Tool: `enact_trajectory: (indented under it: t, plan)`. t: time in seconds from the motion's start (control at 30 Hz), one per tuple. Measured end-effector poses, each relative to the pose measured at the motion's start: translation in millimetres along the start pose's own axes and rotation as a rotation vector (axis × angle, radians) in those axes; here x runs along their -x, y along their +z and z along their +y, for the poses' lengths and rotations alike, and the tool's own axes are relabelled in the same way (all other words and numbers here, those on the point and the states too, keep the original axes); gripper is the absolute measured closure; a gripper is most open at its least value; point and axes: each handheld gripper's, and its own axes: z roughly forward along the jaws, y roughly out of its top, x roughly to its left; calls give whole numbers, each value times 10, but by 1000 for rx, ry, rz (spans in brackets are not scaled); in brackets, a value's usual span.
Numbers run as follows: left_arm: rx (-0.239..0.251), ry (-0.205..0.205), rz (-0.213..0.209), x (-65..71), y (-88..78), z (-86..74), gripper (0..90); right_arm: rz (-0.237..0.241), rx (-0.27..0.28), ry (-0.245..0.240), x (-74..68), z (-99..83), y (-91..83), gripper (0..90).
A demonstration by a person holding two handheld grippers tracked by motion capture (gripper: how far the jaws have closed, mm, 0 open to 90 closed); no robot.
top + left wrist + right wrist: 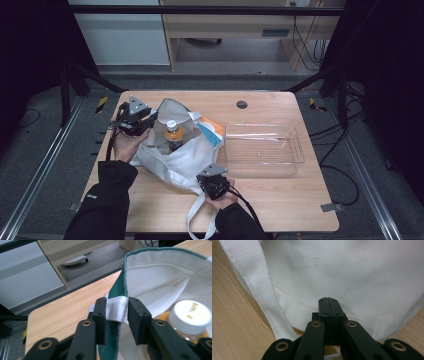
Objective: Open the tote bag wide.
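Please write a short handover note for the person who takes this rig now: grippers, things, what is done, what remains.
Left gripper: closed on the white strap at the bag's green-edged rim, holding the mouth open.
Right gripper: jaws shut against the white tote bag near its bottom; whether it pinches cloth is unclear.
Orange bottle: upright inside the bag.
Clear tray: empty, right of the bag.
Left: probably bottle into tray.

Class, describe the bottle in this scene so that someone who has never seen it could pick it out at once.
Start at the wooden table and find the white cloth bag on its left half, beside the clear plastic tray. Standing inside the bag's open mouth is the bottle: the one thing with a white cap and orange contents.
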Motion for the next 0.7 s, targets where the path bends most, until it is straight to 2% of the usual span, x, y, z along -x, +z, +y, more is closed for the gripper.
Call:
enact_trajectory:
  t: [0.03, 0.07, 0.13, 0.2, 0.27, 0.3, 0.47, 0.6, 0.7]
  plan:
    - [1, 4, 1, 2, 29, -4, 691, 0, 0, 0, 0, 0, 0, 900]
    - [2, 9, -2, 6, 60, -9, 754, 0, 0, -1, 0, 0, 0, 900]
    - [9, 23, 2, 10, 125, -7, 786, 0, 0, -1, 0, 0, 0, 900]
    - [-10, 11, 5, 18, 164, -2, 802, 1, 1, -1, 1, 1, 2, 900]
    - [-7, 19, 12, 9, 190, 9, 805, 1, 1, -2, 1, 1, 2, 900]
    - [-20, 3, 12, 7, 212, 18, 807, 0, -1, -5, 0, 1, 2, 900]
    - [-36, -13, 15, -9, 328, 52, 811, -2, 2, -11, 1, 5, 7, 900]
    - [-42, -50, 7, -29, 459, 22, 812, -4, 0, -13, -4, 8, 10, 900]
    - [-55, -56, 7, -38, 517, -3, 812, -4, 1, -12, -4, 8, 11, 900]
